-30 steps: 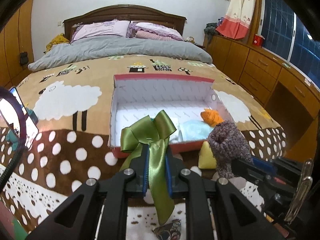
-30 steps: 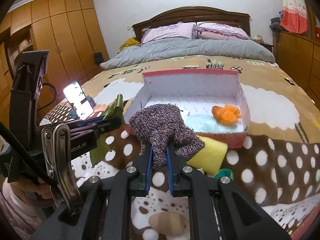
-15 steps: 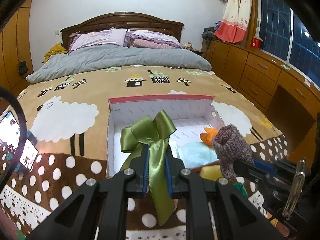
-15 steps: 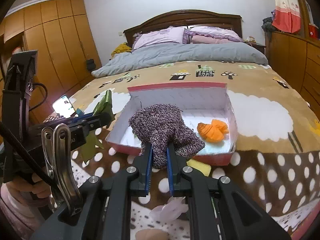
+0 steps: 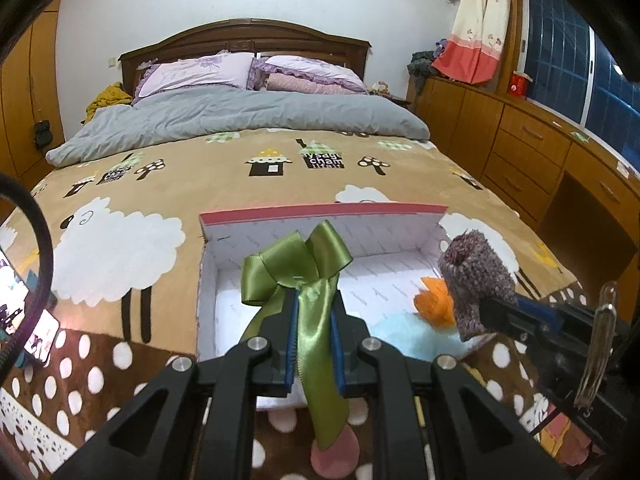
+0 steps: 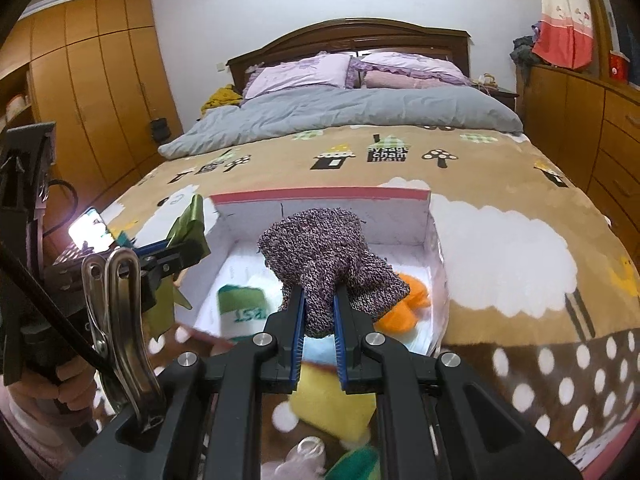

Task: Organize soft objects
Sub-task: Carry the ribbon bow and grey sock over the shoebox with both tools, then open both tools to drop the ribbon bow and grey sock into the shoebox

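Step in hand: carrying two soft items to the box, both loaded, neither dropped yet.

Left tongs (image 5: 313,344) are clamping a green ribbon bow (image 5: 298,276) by its tails; loops are standing up above the tips, one tail is hanging down below the tongs. Right tongs (image 6: 318,332) are squeezing a purple knit piece (image 6: 326,260), maybe a sock or mitten, bunched above the tips.

Under the right tongs, loose stuff is waiting on the blanket (image 6: 540,344): a yellow sponge-like block (image 6: 324,404), something green and something pale, blurred.

Just ahead, the white box with pink rim (image 5: 320,212) is sitting open on the bed. Inside it are lying an orange soft thing (image 6: 408,304), a light blue cloth (image 5: 404,332) and a green-and-white folded item (image 6: 242,308).

Bow is hanging over the box's near left part, knit piece over its near middle-right.

Next move, my read: lower each pair of tongs into a free patch of the box floor, spread them, let the items fall clear of the walls, pull back without snagging ribbon or yarn.

Far: grey duvet (image 5: 240,120), pillows, headboard.
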